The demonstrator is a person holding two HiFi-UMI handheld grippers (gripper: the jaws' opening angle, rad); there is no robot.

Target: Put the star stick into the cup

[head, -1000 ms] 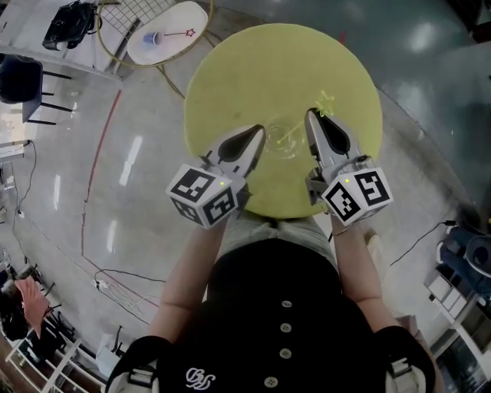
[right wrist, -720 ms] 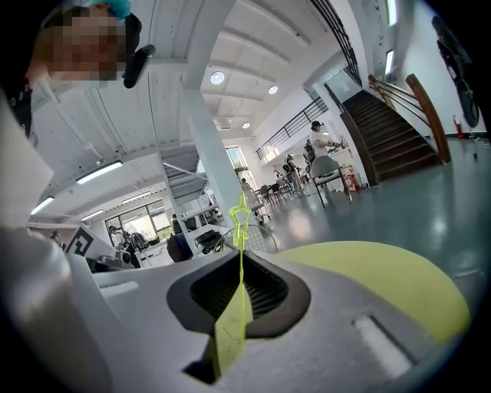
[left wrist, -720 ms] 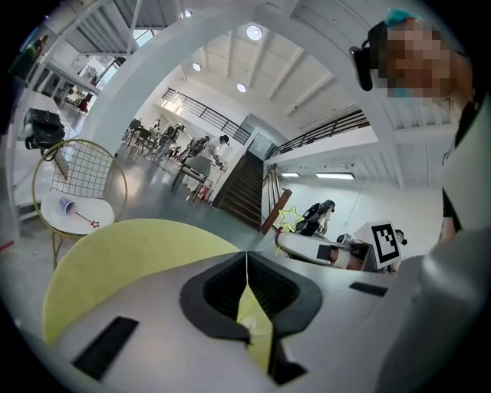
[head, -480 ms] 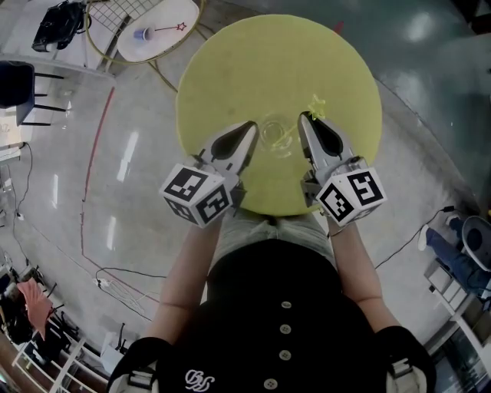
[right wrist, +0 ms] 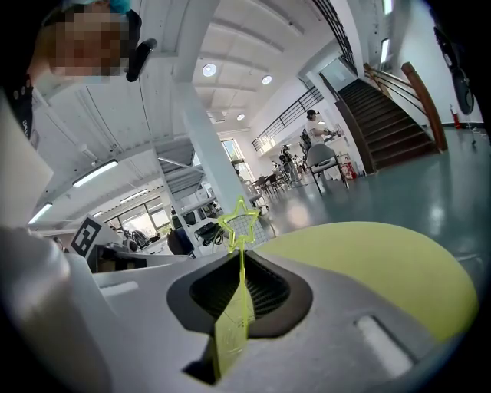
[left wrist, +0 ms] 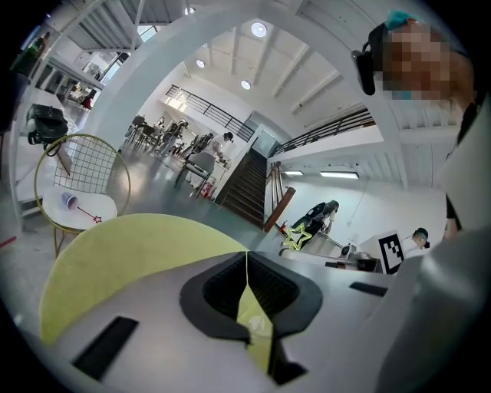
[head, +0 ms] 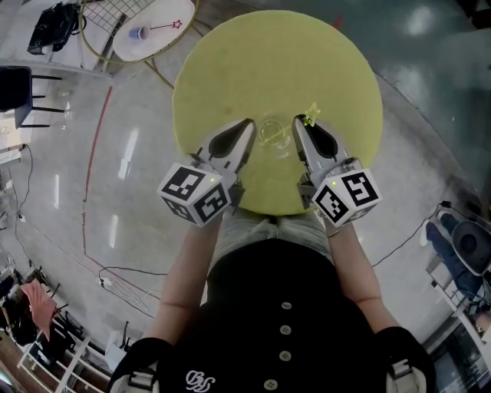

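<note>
A clear cup (head: 273, 132) stands on the round yellow table (head: 230, 69) between my two grippers. My right gripper (head: 301, 123) is shut on the flat handle of the yellow-green star stick (right wrist: 239, 219). The star (head: 311, 115) pokes out just past the gripper's tips, right of the cup's rim. My left gripper (head: 249, 123) is at the cup's left side, and its jaws meet at the tip (left wrist: 246, 257). I cannot tell whether it touches the cup. The star also shows in the left gripper view (left wrist: 299, 234).
A small white table (head: 165, 15) at the top left carries another cup (head: 136, 33) and a red star stick (head: 163, 27), with a wire chair (left wrist: 80, 173) behind it. A dark chair (head: 17, 84) stands at the left. Cables (head: 115, 276) lie on the floor.
My right gripper has come down and in toward the cup with the star stick. The left gripper has kept its place beside the cup.
</note>
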